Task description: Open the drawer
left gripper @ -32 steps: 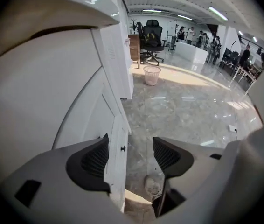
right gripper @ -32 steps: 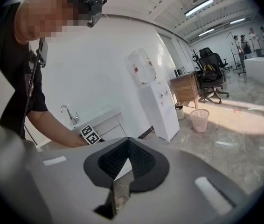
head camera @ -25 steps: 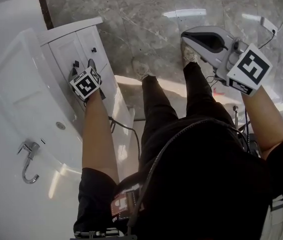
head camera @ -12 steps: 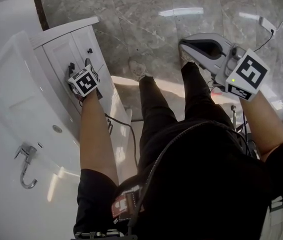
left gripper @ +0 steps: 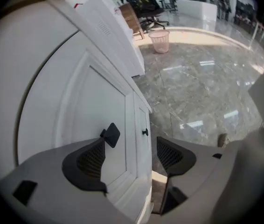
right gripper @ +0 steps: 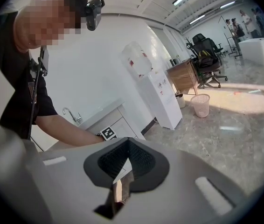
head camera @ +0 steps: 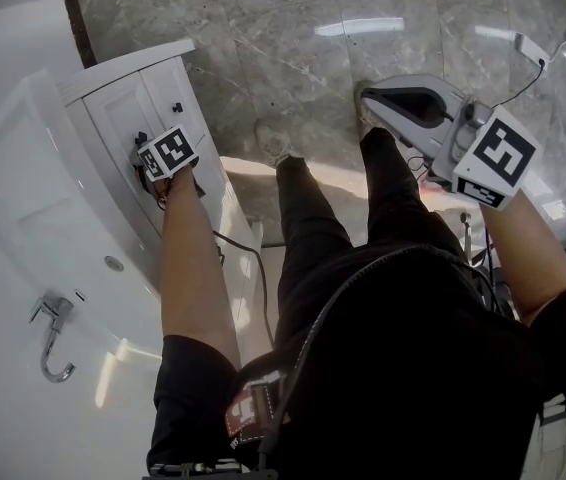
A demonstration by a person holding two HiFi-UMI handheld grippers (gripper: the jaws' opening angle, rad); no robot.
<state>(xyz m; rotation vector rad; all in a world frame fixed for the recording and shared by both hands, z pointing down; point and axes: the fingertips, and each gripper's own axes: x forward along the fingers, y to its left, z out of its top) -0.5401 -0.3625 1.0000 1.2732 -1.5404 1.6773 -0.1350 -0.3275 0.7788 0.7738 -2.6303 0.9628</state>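
Now the left gripper (left gripper: 132, 157), jaws spread, has the black knob (left gripper: 111, 134) of the white cabinet front (left gripper: 76, 101) close to one jaw only, so closing may slip off; the right gripper (right gripper: 122, 164) is pressed together, empty.

Right gripper (right gripper: 127, 158): jaws closed together, nothing between them. Beyond, a person's bare arm (right gripper: 71, 129) reaches to a white cabinet (right gripper: 125, 125) under a counter (right gripper: 105, 110) with a faucet (right gripper: 71, 114); marker cube (right gripper: 108, 133) at the wrist. Farther right: water dispenser (right gripper: 157, 94), waste basket (right gripper: 200, 105), office chair (right gripper: 209, 55), grey marble floor (right gripper: 225, 139).
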